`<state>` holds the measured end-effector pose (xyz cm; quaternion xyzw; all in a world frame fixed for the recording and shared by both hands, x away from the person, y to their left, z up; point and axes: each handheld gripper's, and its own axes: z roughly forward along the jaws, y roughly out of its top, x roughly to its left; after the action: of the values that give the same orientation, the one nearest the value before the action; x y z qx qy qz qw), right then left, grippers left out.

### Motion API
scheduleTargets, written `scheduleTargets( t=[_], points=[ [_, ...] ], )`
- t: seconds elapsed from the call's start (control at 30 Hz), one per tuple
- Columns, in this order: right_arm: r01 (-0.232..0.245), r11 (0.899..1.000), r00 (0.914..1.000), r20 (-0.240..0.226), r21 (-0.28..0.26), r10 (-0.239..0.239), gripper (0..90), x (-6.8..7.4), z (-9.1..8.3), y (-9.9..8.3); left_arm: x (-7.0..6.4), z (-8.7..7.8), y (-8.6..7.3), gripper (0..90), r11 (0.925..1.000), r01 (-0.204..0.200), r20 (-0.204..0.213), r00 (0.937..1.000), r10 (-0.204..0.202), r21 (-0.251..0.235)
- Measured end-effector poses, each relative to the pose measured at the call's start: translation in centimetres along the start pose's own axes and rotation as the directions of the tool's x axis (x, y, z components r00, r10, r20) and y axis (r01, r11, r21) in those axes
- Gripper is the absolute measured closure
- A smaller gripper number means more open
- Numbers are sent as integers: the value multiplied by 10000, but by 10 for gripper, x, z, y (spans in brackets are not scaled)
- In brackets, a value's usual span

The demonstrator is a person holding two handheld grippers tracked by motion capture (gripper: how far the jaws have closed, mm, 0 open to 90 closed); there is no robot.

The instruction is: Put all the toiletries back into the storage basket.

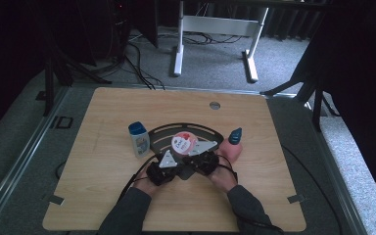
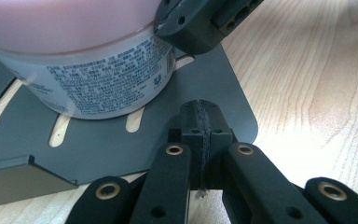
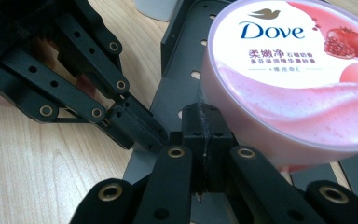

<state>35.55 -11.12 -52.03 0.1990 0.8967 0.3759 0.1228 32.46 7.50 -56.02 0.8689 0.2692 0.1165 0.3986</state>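
High view: wooden table (image 1: 103,196) fills the centre of the frame. A flat dark fan-shaped tray (image 1: 164,131) lies at the middle, and a pink-lidded Dove tub (image 1: 183,142) stands on it. Both hands come in from the bottom edge and meet at the tray's near corner, just below the tub: left gripper (image 1: 176,169) to the lower left of it, right gripper (image 1: 188,164) to the lower right, the two nearly touching.

Left gripper view: left gripper (image 2: 199,116) at bottom centre, jaws pressed together with no gap between the pads, resting over the tray's (image 2: 121,144) rounded corner. Whether the tray's edge is pinched between them, cannot tell. The tub (image 2: 98,79) stands in the upper left of the frame, on the slotted tray, near the jaw tips but apart. The other gripper's tip enters at top centre, against the tub wall.

Right gripper view: right gripper (image 3: 200,121) at bottom centre, jaws likewise closed flat on each other, tips just at the foot of the tub (image 3: 289,79), which takes the upper right. Left gripper's linkage (image 3: 74,88) crosses from the upper left, its tip beside the right one over the tray (image 3: 177,88).

Also on the table, high view: a white bottle with a blue cap (image 1: 139,138) just left of the tray, a small dark blue object (image 1: 235,135) right of it
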Motion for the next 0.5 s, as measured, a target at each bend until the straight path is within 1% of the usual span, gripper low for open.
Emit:
scheduleTargets(
  t=[0.07, 0.2, 0.33, 0.5],
  points=[
    [24, 10000, 10000, -34, 13, -24, 900, 1, 1, 1, -1, 0, 0, 900, 9999, -100, -68, 9999, 100, -7],
    [51, 10000, 10000, -10, 34, -51, 900, 1, 2, 3, -1, 0, 0, 900, 9999, -125, -72, 9999, 125, -8],
    [-84, 10000, 10000, 35, 8, 84, 900, -1, 2, 4, -1, 0, 0, 900, 9999, -122, -85, 9999, 122, -12],
    [-144, 9999, 9999, 10, 27, 144, 900, -3, 3, 4, -1, 0, 0, 900, 9999, -122, -88, 9999, 121, -1]
  ],
)
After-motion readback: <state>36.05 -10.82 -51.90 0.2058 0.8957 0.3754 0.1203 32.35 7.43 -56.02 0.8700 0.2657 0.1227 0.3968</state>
